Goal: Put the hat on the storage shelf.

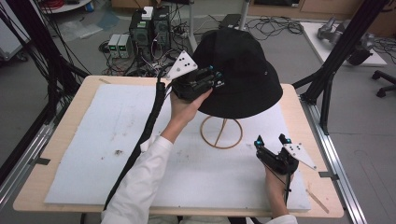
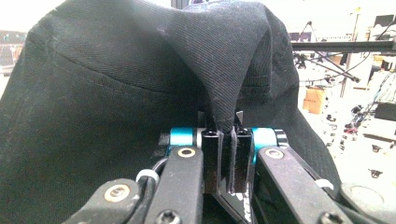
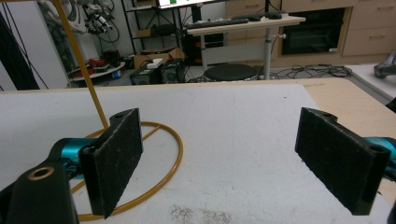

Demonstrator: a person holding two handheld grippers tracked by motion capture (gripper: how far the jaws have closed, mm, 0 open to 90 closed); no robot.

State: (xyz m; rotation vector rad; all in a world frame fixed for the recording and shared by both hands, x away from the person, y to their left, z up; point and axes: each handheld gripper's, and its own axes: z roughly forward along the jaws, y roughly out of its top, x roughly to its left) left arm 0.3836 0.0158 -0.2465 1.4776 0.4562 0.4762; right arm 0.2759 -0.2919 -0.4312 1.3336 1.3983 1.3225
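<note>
A black cotton-twill bucket hat [image 1: 243, 70] with a stitched brim seam sits above the back of the white foam-covered table [image 1: 93, 154], over a yellow wire stand with a ring base [image 1: 222, 133]. The left gripper [image 1: 215, 77] is pressed together on a raised fold of the hat's fabric at its left side. The right gripper [image 1: 272, 139] rests low near the table's front right, jaws spread wide and empty, the stand's ring just beyond them.
</note>
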